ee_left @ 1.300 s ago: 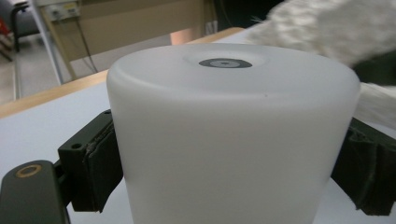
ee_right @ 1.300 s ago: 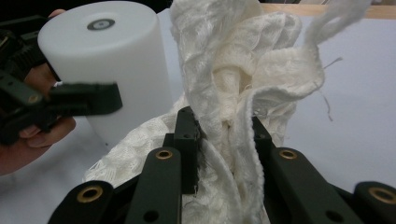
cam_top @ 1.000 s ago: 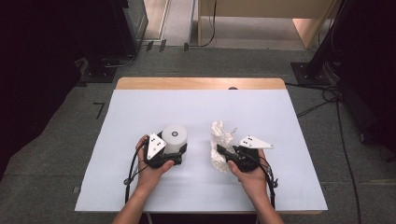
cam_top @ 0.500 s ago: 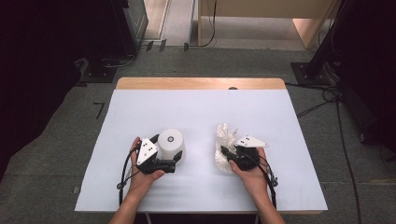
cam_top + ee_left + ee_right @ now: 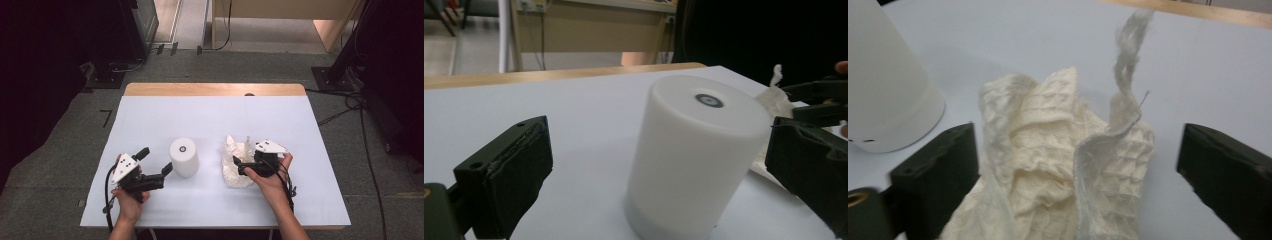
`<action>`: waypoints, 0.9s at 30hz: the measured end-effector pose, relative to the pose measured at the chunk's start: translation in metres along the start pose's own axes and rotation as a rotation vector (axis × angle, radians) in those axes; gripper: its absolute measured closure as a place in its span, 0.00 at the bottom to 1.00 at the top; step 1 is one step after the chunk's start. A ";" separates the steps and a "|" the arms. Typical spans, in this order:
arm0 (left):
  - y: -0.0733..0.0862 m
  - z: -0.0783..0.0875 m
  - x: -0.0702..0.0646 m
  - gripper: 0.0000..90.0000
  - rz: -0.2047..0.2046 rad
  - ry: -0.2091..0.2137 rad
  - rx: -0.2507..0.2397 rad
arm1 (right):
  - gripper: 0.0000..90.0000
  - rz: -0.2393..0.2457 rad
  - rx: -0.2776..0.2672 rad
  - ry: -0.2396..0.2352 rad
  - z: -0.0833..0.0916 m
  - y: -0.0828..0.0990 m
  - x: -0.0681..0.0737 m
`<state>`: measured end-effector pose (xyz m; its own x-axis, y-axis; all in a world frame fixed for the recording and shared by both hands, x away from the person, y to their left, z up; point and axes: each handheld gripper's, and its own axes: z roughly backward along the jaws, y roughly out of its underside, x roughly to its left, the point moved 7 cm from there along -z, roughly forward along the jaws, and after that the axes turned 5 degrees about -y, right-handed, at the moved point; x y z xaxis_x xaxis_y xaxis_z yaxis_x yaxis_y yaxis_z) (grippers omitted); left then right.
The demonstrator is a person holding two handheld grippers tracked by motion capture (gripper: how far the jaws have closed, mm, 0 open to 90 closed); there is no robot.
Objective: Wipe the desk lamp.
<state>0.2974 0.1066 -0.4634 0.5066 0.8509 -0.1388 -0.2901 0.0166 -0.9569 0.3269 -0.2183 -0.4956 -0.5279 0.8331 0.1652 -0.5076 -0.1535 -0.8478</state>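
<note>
Since the earlier frames my left gripper (image 5: 154,161) has let go of the white cylinder (image 5: 183,157) and drawn back toward the near left of the table (image 5: 210,110); its jaws stand wide apart, and the cylinder stands upright on its own, just beyond them. My right gripper (image 5: 236,166) has hardly shifted, but its jaws have just been opening, with the crumpled cream cloth (image 5: 235,162) between them and neither pad pressing on it.

From above, the cylinder sits near the table's middle with the cloth just to its right, the two close but apart.

My left gripper view shows what the high view cannot: the cylinder (image 5: 696,155) has a small grey ring on its flat top, and a little of the cloth (image 5: 774,95) peeks out behind it next to my other gripper.

My right gripper view shows the cloth's (image 5: 1058,170) waffle weave and a twisted strand standing up from it. Whether the left jaw brushes the cloth's edge I cannot quite tell. The cylinder's base (image 5: 888,95) shows at that view's left.
</note>
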 end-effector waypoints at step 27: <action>0.051 0.052 0.084 0.00 0.000 -0.298 0.213 | 0.00 -0.113 0.043 0.196 0.098 0.072 -0.096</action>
<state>0.2833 0.2057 -0.5103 0.2566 0.9661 -0.0278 -0.4683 0.0991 -0.8780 0.2742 -0.3611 -0.5236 -0.3262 0.9328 0.1535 -0.5867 -0.0724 -0.8066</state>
